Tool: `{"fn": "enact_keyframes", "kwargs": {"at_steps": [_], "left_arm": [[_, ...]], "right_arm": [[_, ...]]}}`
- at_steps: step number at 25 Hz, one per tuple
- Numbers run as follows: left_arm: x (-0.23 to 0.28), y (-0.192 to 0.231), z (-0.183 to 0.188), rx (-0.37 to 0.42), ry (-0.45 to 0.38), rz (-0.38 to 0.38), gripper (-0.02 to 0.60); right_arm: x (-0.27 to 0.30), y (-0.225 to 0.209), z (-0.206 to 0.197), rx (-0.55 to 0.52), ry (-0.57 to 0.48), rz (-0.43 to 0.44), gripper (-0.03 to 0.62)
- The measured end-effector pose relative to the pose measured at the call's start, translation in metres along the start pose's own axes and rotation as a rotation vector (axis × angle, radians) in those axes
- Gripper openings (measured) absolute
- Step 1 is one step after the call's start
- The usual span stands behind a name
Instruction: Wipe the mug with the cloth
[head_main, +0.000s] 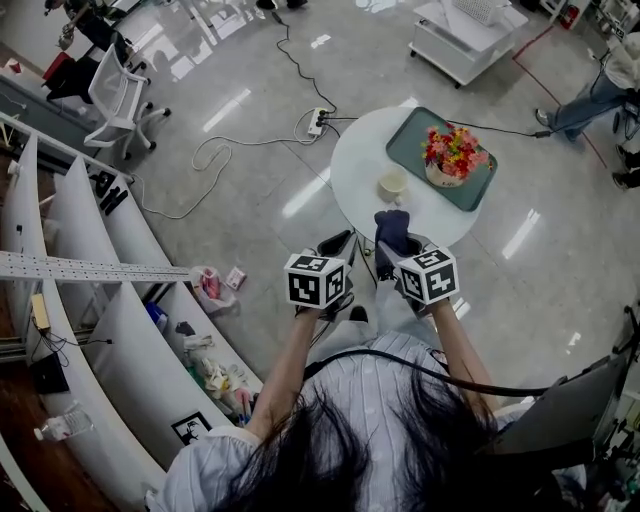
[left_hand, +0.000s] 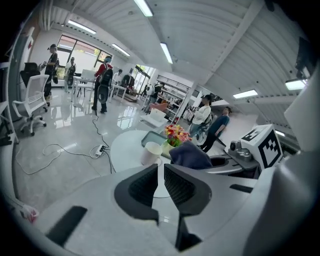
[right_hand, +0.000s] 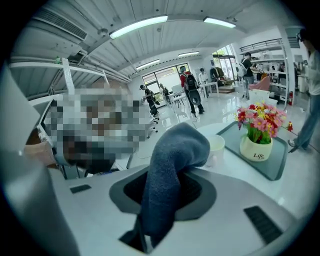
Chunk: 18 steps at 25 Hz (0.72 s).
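Note:
A cream mug (head_main: 392, 184) stands on the round white table (head_main: 360, 170), left of a green tray; it also shows ahead in the left gripper view (left_hand: 151, 152). My right gripper (head_main: 398, 246) is shut on a dark blue cloth (head_main: 392, 228), held above the table's near edge. In the right gripper view the cloth (right_hand: 172, 160) droops over the jaws and half hides the mug (right_hand: 217, 146). My left gripper (head_main: 336, 244) hovers beside it, left of the cloth, short of the table. Its jaws (left_hand: 161, 172) are shut with nothing between them.
A green tray (head_main: 478, 184) on the table carries a pot of flowers (head_main: 452, 158). A power strip (head_main: 316, 122) and cables lie on the floor beyond the table. White curved shelves (head_main: 110, 330) with clutter run along the left. People stand in the background.

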<state>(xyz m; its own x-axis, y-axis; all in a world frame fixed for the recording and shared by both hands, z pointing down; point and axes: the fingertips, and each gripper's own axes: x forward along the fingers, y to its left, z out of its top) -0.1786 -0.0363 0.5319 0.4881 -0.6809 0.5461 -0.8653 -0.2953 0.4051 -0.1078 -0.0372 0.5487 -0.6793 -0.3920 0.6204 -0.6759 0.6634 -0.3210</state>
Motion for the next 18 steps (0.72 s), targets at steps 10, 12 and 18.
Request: {"fn": "enact_keyframes", "kwargs": {"at_steps": [10,12,18], "left_arm": [[-0.03,-0.008,-0.018,0.088,-0.016,-0.016,0.052],[-0.033,-0.011,-0.018,0.084,-0.024,-0.014,0.052],[-0.037,-0.028,-0.008,0.097,-0.066,0.016,0.052]], "right_arm": [[-0.014,0.031,-0.021,-0.012,0.013,-0.018,0.109],[-0.018,0.03,-0.02,-0.014,0.009,-0.017,0.109],[-0.033,0.023,-0.016,-0.037,-0.003,0.008,0.109]]}}
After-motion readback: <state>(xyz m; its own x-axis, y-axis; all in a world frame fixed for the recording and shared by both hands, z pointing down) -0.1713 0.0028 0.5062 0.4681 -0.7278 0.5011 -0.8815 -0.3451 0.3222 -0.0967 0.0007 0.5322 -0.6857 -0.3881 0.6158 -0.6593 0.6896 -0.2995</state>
